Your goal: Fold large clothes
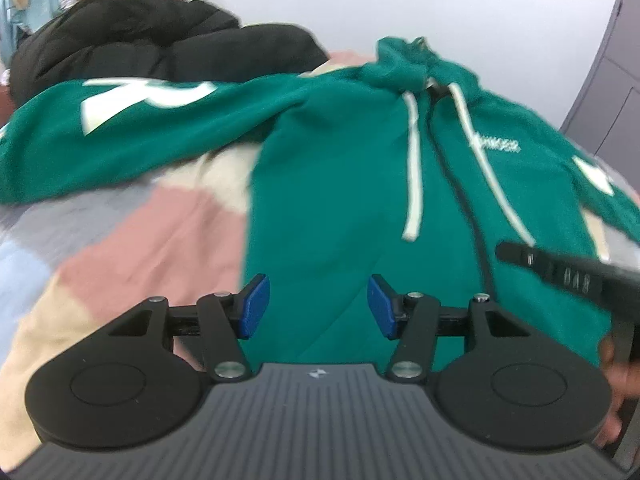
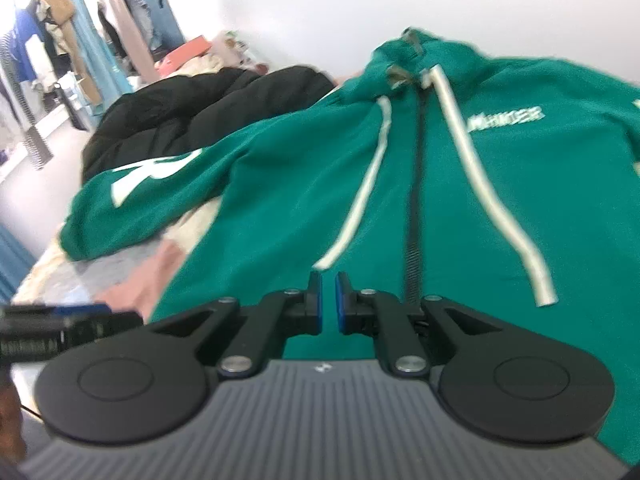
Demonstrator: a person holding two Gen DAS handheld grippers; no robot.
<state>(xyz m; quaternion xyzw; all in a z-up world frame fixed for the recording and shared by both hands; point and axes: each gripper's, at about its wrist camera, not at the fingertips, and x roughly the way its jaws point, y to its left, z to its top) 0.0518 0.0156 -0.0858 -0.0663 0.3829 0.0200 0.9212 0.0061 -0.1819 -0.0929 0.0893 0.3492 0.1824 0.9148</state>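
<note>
A bed [image 1: 132, 240] with a patchwork cover of pink, cream, grey and pale blue carried everything; one green zip hoodie [image 1: 340, 200] lay spread on it, front up, its long axis running from the hem nearest the cameras to the hood [image 1: 404, 64] bunched at the far end by the white wall; one sleeve [image 1: 120, 132], marked with a large white letter, stretched out to the left across the cover. One black padded jacket [image 2: 208, 116] lay heaped beyond that sleeve, well apart from both tools. Two white drawcords [image 2: 360, 192] ran down the chest on either side of a single dark zip [image 2: 416, 200], and a small white word sat right of them. The left hand-held gripper [image 1: 318, 306] hovered over the hoodie's lower left panel beside its edge, its blue pads [image 1: 254, 306] standing apart with only cloth seen beyond them, nothing gripped. The right hand-held gripper [image 2: 329, 302] hung over the lower front just left of the zip, near the end of the left cord, its pads drawn to a thin slit with nothing visibly caught.
</note>
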